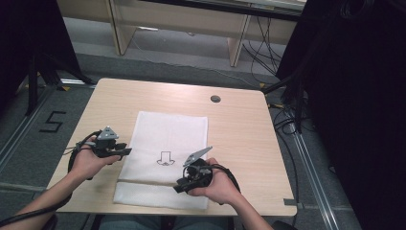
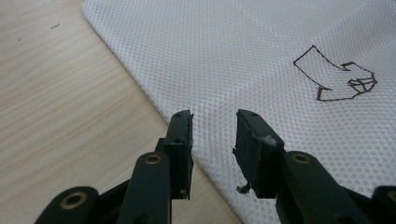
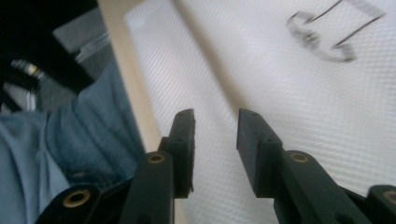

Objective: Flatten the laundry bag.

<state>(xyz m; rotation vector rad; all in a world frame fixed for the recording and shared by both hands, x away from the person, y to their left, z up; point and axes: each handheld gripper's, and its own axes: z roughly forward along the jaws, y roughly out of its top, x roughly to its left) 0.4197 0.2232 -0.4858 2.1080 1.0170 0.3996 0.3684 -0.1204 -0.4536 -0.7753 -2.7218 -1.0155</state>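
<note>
With both sets of fingers apart and nothing between them, my left gripper (image 2: 212, 135) and right gripper (image 3: 215, 135) hover over the white mesh cloth (image 1: 167, 139), and I risk pinching only its top layer or dragging it across the table (image 1: 239, 134).

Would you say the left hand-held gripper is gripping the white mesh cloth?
No, the left hand-held gripper stands open above the white mesh cloth's edge, pinching nothing.
</note>
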